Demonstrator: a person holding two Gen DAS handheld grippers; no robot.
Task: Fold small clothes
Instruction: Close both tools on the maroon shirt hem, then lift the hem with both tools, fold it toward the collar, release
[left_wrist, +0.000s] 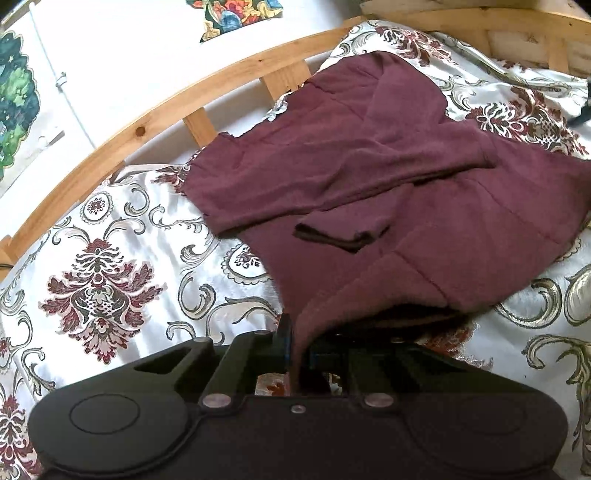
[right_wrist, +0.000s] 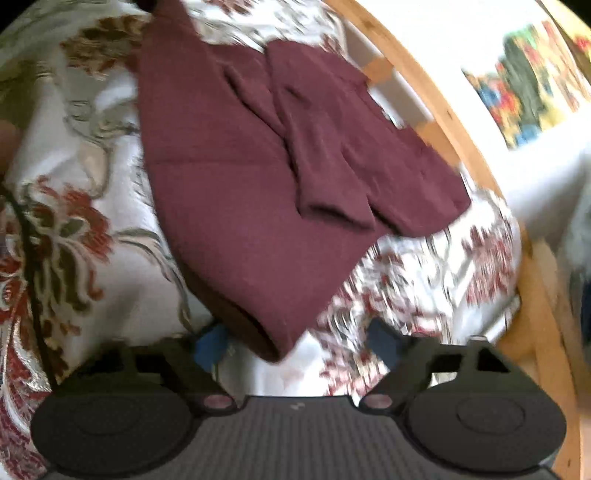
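Left tongs (left_wrist: 297, 356) clamped on a corner of the maroon sweater (left_wrist: 369, 177), fabric pinched between the blue pads and lifted off the bedspread (left_wrist: 110, 258). Right tongs (right_wrist: 295, 343) apart, empty; a sweater corner hangs just ahead of the left blue pad, apparently not gripped. Frame is motion-blurred, so contact there is hard to call.

Sweater lies on the floral bedspread near the wooden bed rail (left_wrist: 147, 122), mostly spread out. One sleeve (left_wrist: 343, 232) lies folded across the body, dark cuff showing. My read: early to mid fold. Sleeve is in, body fold not made yet; the gripped corner likely gets carried over next. Final squaring still to do.

View differences: left wrist view shows the pinch clearly, plus the cuff and the far hem up by the rail. Right wrist view shows the sweater from the opposite end, the second sleeve (right_wrist: 369, 147) lying over the body, and colourful wall pictures (right_wrist: 524, 85) beyond the rail.
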